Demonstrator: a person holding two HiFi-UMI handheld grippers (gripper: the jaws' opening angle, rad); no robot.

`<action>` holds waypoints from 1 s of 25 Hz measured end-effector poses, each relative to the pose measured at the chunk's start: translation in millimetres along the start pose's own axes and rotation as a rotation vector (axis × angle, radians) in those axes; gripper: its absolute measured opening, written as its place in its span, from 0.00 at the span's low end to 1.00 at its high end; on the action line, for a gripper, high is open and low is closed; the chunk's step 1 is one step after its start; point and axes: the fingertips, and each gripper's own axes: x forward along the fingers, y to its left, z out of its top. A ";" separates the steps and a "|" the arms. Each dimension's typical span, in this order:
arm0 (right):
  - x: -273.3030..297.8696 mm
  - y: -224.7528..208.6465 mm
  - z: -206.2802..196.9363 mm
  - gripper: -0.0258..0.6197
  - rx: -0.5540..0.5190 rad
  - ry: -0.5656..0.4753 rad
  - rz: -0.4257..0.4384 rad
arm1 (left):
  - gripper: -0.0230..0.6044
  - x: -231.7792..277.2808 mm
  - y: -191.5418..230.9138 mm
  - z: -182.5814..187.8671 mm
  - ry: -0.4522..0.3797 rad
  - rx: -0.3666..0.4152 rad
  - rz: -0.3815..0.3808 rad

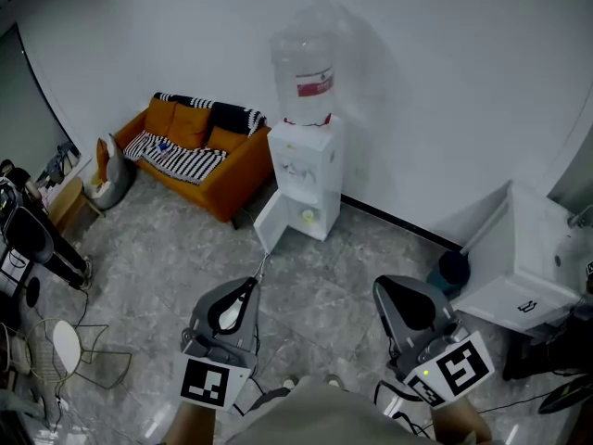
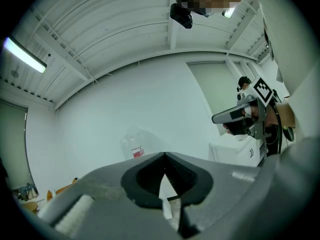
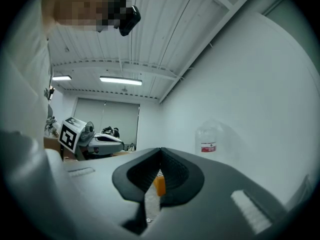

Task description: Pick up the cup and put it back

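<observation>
No cup shows plainly. A small pale thing (image 1: 307, 217) sits in the open lower compartment of the white water dispenser (image 1: 306, 170), too small to tell what it is. My left gripper (image 1: 250, 284) is held low over the floor and points at the dispenser, with its jaws together and nothing between them. In the left gripper view its tips (image 2: 164, 155) meet under the big water bottle (image 2: 133, 146). My right gripper (image 1: 391, 290) hangs to the right, shut and holding nothing. Its own view shows the jaws (image 3: 160, 151) closed, with the bottle (image 3: 208, 141) beyond them.
An orange sofa (image 1: 243, 163) with striped cushions stands left of the dispenser, whose small door (image 1: 271, 222) hangs open. A white cabinet (image 1: 519, 260) and a dark bin (image 1: 452, 269) are at the right. A wire chair (image 1: 67, 352) stands at the left. The floor is grey marble.
</observation>
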 end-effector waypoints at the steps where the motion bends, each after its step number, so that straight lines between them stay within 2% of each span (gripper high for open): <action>1: -2.2 -2.8 -0.2 0.04 0.006 -0.003 -0.002 | 0.04 0.9 -2.6 1.0 0.000 0.000 0.003; 2: -4.1 -5.1 -0.8 0.06 0.011 -0.005 -0.001 | 0.04 1.3 -5.4 1.9 0.000 -0.003 0.005; 3: -5.8 -6.7 -1.9 0.23 0.014 -0.003 0.003 | 0.04 1.3 -8.2 2.7 0.000 -0.007 0.008; 4: -7.5 -8.6 -3.4 0.32 0.014 -0.001 0.006 | 0.04 1.2 -11.0 3.4 -0.001 -0.011 0.011; 5: -9.4 -11.3 -5.0 0.35 0.014 0.001 0.008 | 0.04 1.2 -13.9 3.8 0.000 -0.012 0.015; 9: -15.8 -21.8 -11.8 0.38 0.015 0.004 0.019 | 0.04 7.7 -25.1 1.6 0.004 -0.015 0.032; 14: -8.9 -24.8 -24.1 0.41 0.021 0.018 0.038 | 0.04 22.2 -31.7 6.0 -0.030 -0.020 0.027; 25: 57.7 -48.0 -52.8 0.41 0.027 0.037 0.040 | 0.04 63.0 14.9 -32.9 -0.006 -0.035 0.049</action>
